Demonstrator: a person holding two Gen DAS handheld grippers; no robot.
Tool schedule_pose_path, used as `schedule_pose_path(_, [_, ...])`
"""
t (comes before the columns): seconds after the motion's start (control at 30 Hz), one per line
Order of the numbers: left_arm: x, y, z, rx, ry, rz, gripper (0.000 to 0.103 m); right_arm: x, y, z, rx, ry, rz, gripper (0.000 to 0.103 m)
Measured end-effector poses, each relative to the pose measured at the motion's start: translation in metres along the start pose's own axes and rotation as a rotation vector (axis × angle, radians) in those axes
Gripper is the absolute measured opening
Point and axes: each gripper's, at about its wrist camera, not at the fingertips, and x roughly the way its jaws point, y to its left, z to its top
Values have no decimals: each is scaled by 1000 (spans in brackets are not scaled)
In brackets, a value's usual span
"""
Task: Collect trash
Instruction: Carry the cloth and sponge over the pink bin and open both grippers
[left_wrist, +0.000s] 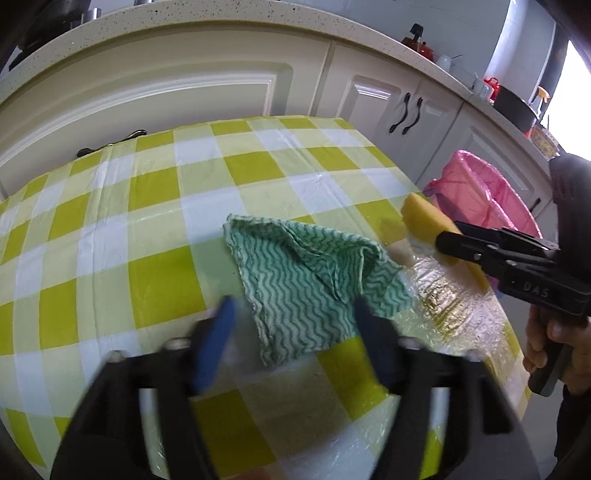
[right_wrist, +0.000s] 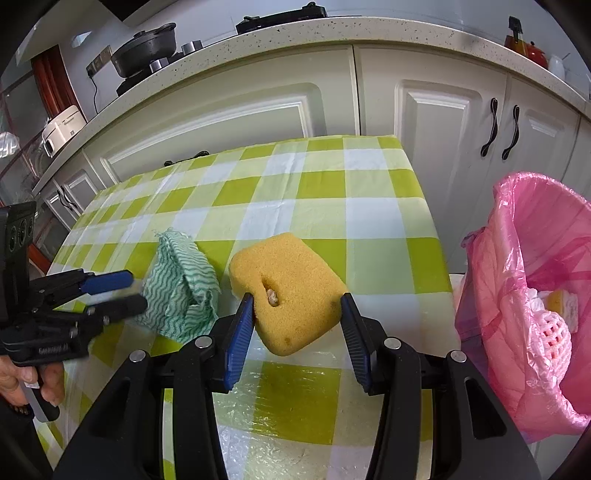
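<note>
Right gripper (right_wrist: 297, 306) fingers pinch a porous yellow sponge (right_wrist: 286, 291). Left gripper (left_wrist: 293, 314) fingers, blurred, stand spread over the crumpled wavy-striped green cloth (left_wrist: 310, 273), sponge at 2 o'clock.

The left gripper (left_wrist: 295, 314) tilts downward with its blue-padded jaws standing wide apart and nothing pinched between them. The right gripper (right_wrist: 297, 306) also slopes downward, its two pads pressed against opposite sides of what it carries. A bare hand (right_wrist: 22, 384) wraps the left gripper's handle, and another hand (left_wrist: 554, 343) wraps the right one's.
</note>
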Motion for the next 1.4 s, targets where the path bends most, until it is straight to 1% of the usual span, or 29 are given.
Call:
schedule_pose_path(0.07, [2, -4, 2, -2, -2, 2, 71, -2, -1, 1, 4, -7, -4, 46])
schedule_pose_path(0.1, [3, -6, 3, -3, -3, 10, 77, -4, -1, 1, 7, -13, -5, 46])
schedule_pose_path(0.17, [7, -13, 7, 0, -2, 26, 85, -7, -2, 3, 8, -20, -7, 46])
schedule_pose_path(0.27, [16, -20, 13, -6, 12, 35, 85, -11, -2, 4, 4, -27, -14, 46])
schedule_pose_path(0.3, [23, -21, 16, -12, 34, 69, 84, -13, -3, 5, 6, -31, -15, 46])
schedule_pose_path(0.33, [26, -22, 17, -8, 43, 85, 83, -13, -4, 6, 7, -32, -16, 46])
schedule_pose_path(0.37, [30, -24, 18, 4, 53, 94, 78, -14, -5, 6, 9, -33, -16, 46])
schedule_pose_path(0.4, [33, -25, 19, 11, 65, 96, 68, -15, -5, 6, 9, -33, -17, 46])
schedule_pose_path(0.43, [37, -28, 19, 25, 83, 98, 63, -15, -5, 6, 6, -35, -20, 46])
schedule_pose_path(0.5, [43, -30, 18, 46, 102, 111, 46, -16, -4, 5, 2, -37, -22, 46])
schedule_pose_path(0.53, [46, -31, 17, 53, 115, 113, 39, -16, -4, 5, 1, -38, -22, 46])
schedule_pose_path(0.57, [47, -32, 16, 60, 112, 116, 33, -16, -4, 4, 0, -38, -24, 46])
schedule_pose_path(0.6, [47, -32, 15, 61, 112, 113, 23, -16, -4, 3, -1, -38, -27, 46])
schedule_pose_path(0.63, [46, -32, 15, 60, 112, 101, 16, -16, -4, 2, -2, -40, -28, 46])
schedule_pose_path(0.67, [44, -32, 15, 59, 110, 90, 6, -17, -4, 1, -3, -42, -33, 46])
schedule_pose_path(0.8, [30, -30, 15, 51, 71, 62, 6, -23, -4, -3, 3, -55, -42, 46])
schedule_pose_path(1.13, [-11, -29, 22, 48, -20, 36, 6, -47, -3, -7, 23, -99, -65, 46])
schedule_pose_path(1.27, [-26, -36, 28, 60, -61, 29, 6, -62, -6, -5, 36, -129, -72, 46])
schedule_pose_path(1.4, [-38, -53, 39, 88, -96, 3, 6, -79, -13, -3, 50, -153, -86, 46])
